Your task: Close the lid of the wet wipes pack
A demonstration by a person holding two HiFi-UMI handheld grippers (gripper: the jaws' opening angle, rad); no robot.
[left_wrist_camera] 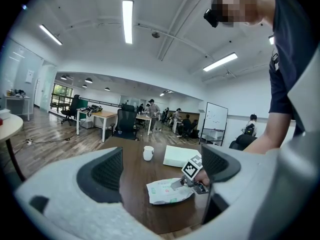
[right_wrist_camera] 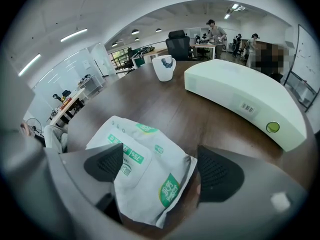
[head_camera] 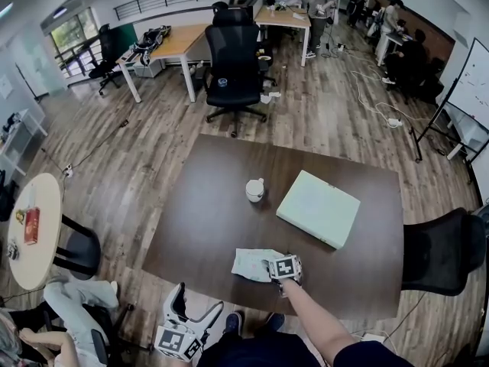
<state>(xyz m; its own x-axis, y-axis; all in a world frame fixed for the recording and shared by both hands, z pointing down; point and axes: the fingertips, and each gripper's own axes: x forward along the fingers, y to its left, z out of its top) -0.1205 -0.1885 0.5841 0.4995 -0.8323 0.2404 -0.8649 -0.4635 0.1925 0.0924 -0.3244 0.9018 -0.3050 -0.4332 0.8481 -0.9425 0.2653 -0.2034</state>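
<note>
Right tongs [right_wrist_camera: 160,166]: released. The jaws stand wide and angle down onto the table, with the wet wipes pack between them. The left pad overlaps the pack's left edge and the right pad stands just off its right edge, so there is no squeeze on it.
Left tongs [left_wrist_camera: 161,171]: released and empty, held low off the near edge of the table, aimed across it and taking no part.
Wet wipes pack [right_wrist_camera: 142,144]: lies flat but crumpled on the near part of the table, directly under the right tongs. Its near end is bent up a little.
Lid: the label flap [right_wrist_camera: 125,151] looks laid down against the face of the pack, with no opening or wipe showing. Whether its edge is stuck all round cannot be told.
Progress: probably at or near the end, since the flap appears down and the grip is let go.
Left to do: at most a press along the flap, then drawing the tongs clear.
Table [head_camera: 206,205]: dark brown. A white mug [head_camera: 255,190] and a pale flat box [head_camera: 318,208] sit well beyond the pack, untouched.
</note>
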